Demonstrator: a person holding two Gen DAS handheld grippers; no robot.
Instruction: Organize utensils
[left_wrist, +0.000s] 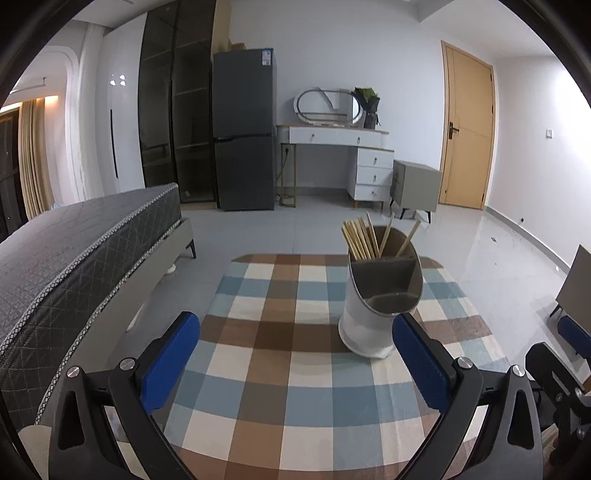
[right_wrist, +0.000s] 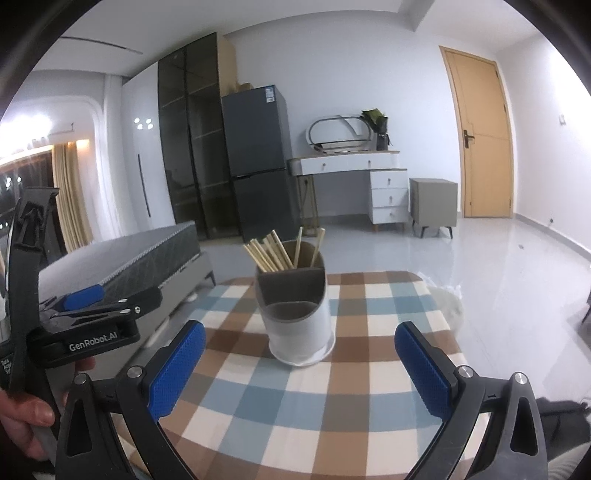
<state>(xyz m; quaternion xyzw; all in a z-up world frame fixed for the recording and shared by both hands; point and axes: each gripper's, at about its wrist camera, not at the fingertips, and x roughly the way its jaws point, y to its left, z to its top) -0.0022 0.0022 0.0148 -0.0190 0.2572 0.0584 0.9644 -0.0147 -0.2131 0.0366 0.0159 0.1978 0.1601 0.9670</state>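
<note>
Beside the right gripper (right_wrist: 300, 365), fingers spread, only its camera shows the left gripper's (left_wrist: 296, 360) spread fingers.

A table covered by a blue, brown and cream checked cloth (right_wrist: 332, 387) carries one white cylindrical utensil holder (right_wrist: 301, 328), upright, holding wooden chopsticks (right_wrist: 267, 254).

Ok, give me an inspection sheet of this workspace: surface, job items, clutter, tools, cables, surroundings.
Surface: table under a blue, brown and cream checked cloth.
Job's things: white round utensil holder with grey divided insert stands upright; wooden chopsticks fill only its far compartment.
Clutter: nothing seen.
Grippers: left tool open, empty; right tool open, empty.
Cables: nothing seen.
Surroundings: grey mattress bed, dark fridge, white dressing desk, wooden door.
</note>
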